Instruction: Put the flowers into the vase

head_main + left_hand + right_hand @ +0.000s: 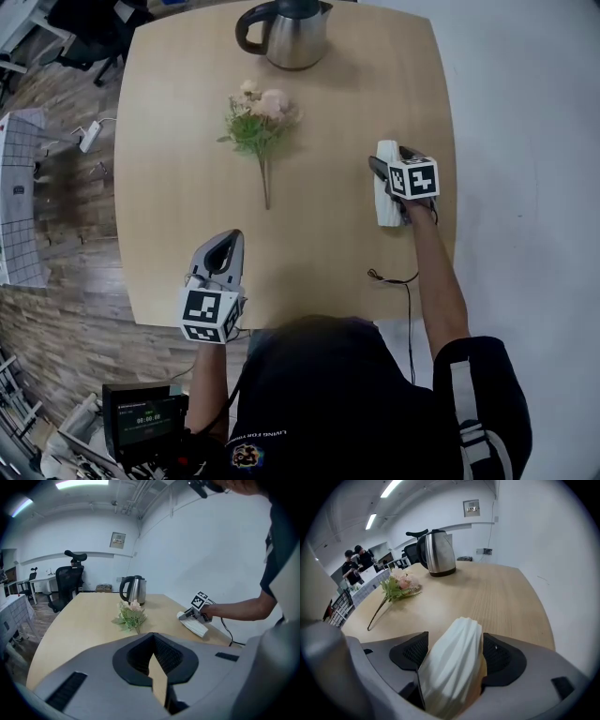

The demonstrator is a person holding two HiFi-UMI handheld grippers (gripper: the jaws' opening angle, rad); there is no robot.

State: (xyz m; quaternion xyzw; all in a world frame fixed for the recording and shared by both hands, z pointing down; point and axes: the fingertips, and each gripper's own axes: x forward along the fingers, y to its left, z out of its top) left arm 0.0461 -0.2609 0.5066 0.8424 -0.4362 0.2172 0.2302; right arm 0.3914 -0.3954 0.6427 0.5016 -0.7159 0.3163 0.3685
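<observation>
A bunch of pink flowers (260, 117) with green leaves and a long stem lies flat on the wooden table (319, 262), up the middle. It also appears as flowers (131, 616) and flowers (398, 587) in the two gripper views. A white ribbed vase (384, 192) lies on its side near the table's right edge. My right gripper (388, 161) stands over it, and the vase (452, 667) fills the space between the wide-open jaws. At the near left, my left gripper (228, 246) hovers over the table with its jaws together and nothing in them.
A steel kettle (292, 33) with a black handle stands at the table's far edge, behind the flowers. A thin black cable (398, 279) trails off the near right edge. An office chair (70, 576) and two people (354, 559) are far beyond the table.
</observation>
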